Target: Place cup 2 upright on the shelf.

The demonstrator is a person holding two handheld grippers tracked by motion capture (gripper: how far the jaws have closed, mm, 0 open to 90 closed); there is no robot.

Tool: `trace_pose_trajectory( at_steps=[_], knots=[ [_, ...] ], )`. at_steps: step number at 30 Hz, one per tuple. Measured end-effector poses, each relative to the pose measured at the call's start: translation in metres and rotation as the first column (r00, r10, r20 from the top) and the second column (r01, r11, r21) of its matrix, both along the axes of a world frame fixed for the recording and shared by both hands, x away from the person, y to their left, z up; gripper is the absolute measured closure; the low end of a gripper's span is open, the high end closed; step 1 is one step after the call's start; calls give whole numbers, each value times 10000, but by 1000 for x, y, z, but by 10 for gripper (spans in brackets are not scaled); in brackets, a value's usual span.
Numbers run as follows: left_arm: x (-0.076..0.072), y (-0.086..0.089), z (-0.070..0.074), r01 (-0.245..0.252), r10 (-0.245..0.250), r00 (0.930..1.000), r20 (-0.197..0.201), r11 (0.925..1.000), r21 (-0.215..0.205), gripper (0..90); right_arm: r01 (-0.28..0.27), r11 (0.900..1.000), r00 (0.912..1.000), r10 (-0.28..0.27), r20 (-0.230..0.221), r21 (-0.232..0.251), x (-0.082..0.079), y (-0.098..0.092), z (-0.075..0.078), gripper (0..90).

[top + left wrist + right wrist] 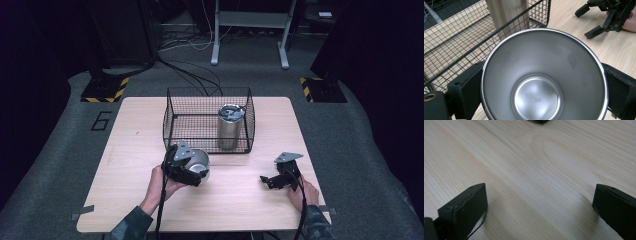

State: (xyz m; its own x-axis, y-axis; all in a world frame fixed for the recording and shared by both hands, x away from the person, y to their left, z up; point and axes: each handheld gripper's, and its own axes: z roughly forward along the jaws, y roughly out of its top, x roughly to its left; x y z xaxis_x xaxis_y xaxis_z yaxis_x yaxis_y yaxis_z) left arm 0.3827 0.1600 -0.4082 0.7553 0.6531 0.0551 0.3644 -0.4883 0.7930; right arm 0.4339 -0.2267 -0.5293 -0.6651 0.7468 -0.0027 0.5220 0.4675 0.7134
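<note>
1. Two hand-held grippers work over a pale wooden table (130,150); the high view shows both at once, with a black wire basket (172,120) standing at the table's far middle.
2. In the high view the left gripper (192,172) sits just in front of the basket's near-left corner, clamped on a steel cup (200,161) that is tipped so its mouth faces toward the basket.
3. The left gripper view looks straight down into that steel cup (541,75): a round rim, a smooth inner wall and the stamp "304" on its bottom. A black jaw presses against the cup on either side.
4. Inside the basket, toward its right side, stands a tall steel tumbler (230,127), upright; the high view shows a dark lid on it, whereas the left gripper view gives its lower body (509,15) behind the mesh (454,50).
5. The right gripper (270,181) rests low over the table's right part, well apart from cup and basket, its jaws spread with nothing between them.
6. The right gripper view confirms this: two black jaws stand wide apart over bare wood grain (536,170).
7. The left gripper view also catches the right gripper (590,22) farther off, jaws parted, a hand behind it.
</note>
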Motion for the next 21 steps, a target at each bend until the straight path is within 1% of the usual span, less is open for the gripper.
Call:
trace_pose_trajectory(
  at_steps=[1,2,3,6,8,9,10,11,13,14,16,17,18,20,21],
  knots=[
    [1,1,0,-46,45,9999,95,10000,11,60,0,10000,10000,0,6,2,0,0,0,0],
    [1,1,1,-37,37,10000,32,10000,-15,60,-1,10000,10000,1,6,1,0,0,0,0],
    [1,2,1,-62,62,9999,104,10000,8,60,-2,10000,10000,2,2,1,0,0,0,0],
    [2,4,4,-26,25,10000,53,10000,70,60,-1,10000,10000,1,-1,1,0,0,0,0],
    [3,6,6,-36,35,9999,129,9999,102,60,1,10000,10000,-1,0,1,0,0,0,0],
    [3,6,6,-111,110,9998,141,9999,14,60,-2,10000,10000,2,0,0,0,0,0,0],
    [4,7,8,-108,108,9999,105,9999,28,60,2,10000,10000,-2,-2,-1,0,0,0,0],
    [4,8,9,-150,149,9997,183,9999,65,60,-1,10000,10000,1,-2,0,0,0,0,0],
    [4,10,12,-137,137,9998,129,9999,69,60,-34,10000,10000,34,-8,-8,0,0,0,0],
    [5,11,14,-164,163,9996,233,9999,13,60,-3,10000,10000,3,-3,-1,0,0,0,0],
    [5,13,16,-222,223,9994,275,9997,-43,60,-2,10000,10000,2,-1,-2,0,0,0,0],
    [6,15,19,-177,176,9996,221,9998,29,60,4,10000,10000,-4,8,10,0,0,0,0],
    [6,15,19,-245,247,9993,296,9997,-77,60,-77,10000,10000,77,3,-49,0,-1,0,0],
    [6,17,21,-284,286,9992,264,9996,-71,60,1,10000,10000,-1,-2,1,0,0,0,0],
    [7,18,23,-292,292,9991,323,9996,-21,60,-3,10000,10000,3,-1,-2,0,0,0,0]
  ],
)
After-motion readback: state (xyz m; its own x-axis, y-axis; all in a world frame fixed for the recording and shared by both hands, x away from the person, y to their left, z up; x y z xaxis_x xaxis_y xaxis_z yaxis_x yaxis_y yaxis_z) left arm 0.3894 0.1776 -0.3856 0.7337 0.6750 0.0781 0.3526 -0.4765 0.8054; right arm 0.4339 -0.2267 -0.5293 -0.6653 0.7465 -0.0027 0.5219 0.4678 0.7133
